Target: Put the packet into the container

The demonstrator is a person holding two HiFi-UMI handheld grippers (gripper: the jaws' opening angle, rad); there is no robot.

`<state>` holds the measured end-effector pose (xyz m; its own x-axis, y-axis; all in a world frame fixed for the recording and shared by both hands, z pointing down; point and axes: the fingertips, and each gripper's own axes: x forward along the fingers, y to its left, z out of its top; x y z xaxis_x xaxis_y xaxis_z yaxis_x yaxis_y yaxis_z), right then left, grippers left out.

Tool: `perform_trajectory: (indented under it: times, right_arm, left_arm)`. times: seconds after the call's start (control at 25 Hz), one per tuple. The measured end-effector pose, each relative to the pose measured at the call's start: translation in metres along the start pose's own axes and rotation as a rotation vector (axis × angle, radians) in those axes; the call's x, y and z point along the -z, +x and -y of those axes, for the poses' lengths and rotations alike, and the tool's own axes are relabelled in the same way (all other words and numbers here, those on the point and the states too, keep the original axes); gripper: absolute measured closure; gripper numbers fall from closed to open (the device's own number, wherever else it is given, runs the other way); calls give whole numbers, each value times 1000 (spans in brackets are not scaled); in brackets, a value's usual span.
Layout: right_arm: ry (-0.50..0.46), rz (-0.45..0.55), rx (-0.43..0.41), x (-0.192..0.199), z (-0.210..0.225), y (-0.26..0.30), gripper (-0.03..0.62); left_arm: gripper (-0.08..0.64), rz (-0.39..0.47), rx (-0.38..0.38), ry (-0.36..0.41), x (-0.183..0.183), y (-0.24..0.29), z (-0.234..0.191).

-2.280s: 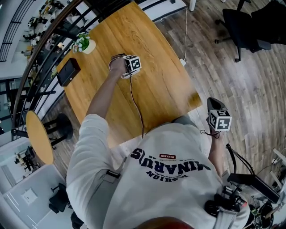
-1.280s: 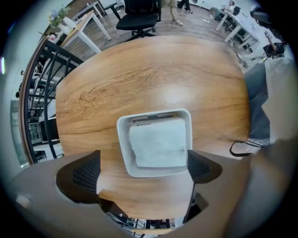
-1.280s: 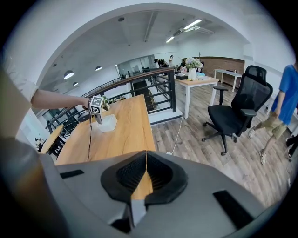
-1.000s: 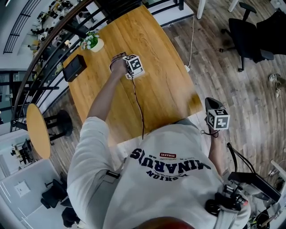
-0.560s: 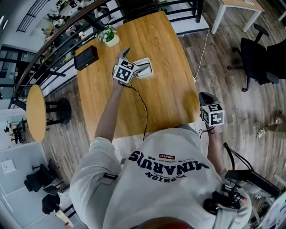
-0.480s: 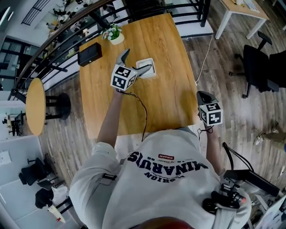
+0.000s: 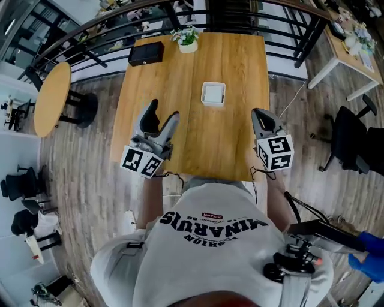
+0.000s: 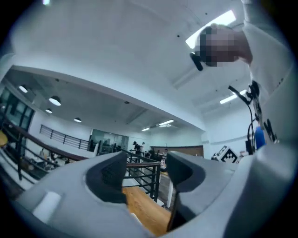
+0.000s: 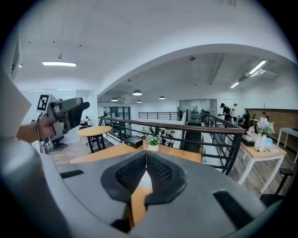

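A small white square container stands on the wooden table, towards its far half. Its inside looks pale; I cannot make out a packet in it. My left gripper is raised over the table's near left part, well short of the container. Its jaws have just been closing, and in the left gripper view the left gripper still has a gap with nothing in it. My right gripper hangs over the near right edge; in its own view the right gripper has its tips together, holding nothing.
A black box and a small potted plant sit at the table's far edge, with a dark railing behind. A round side table is at the left. An office chair and another table are at the right.
The left gripper left the container, came back toward the person and rose, rolling over. Its jaws narrowed. The right gripper also rose and came over the table's near edge. The container stayed put.
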<state>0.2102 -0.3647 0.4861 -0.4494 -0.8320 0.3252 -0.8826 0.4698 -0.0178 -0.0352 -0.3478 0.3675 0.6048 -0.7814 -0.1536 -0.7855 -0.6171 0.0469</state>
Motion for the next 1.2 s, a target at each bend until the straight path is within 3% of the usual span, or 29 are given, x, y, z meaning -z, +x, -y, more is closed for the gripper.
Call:
perform_trajectory:
  times: [0.04, 0.08, 0.24, 0.48, 0.72, 0.84, 1.0, 1.2]
  right_arm:
    - [-5, 7, -21, -4, -5, 5, 583]
    - [-10, 9, -41, -6, -11, 9, 583]
    - [-14, 7, -101, -2, -29, 20, 583]
    - [35, 67, -118, 0, -43, 16, 583]
    - [73, 112, -40, 11, -59, -25, 583]
    - [98, 116, 16, 26, -77, -62, 583]
    - [115, 105, 65, 54, -126, -122, 583]
    - [147, 82, 89, 95, -230, -199, 583]
  left_arm:
    - [368, 10, -49, -54, 4, -13, -8]
    - [558, 13, -93, -94, 8, -25, -16]
    - [560, -34, -171, -119, 20, -61, -24]
    - [558, -79, -203, -112, 21, -82, -31]
    - [560, -115, -139, -144, 38, -96, -15]
    - [558, -83, -101, -164, 33, -119, 2]
    - [558, -34, -60, -188, 24, -185, 34]
    - [558, -60, -36, -200, 27, -305, 67]
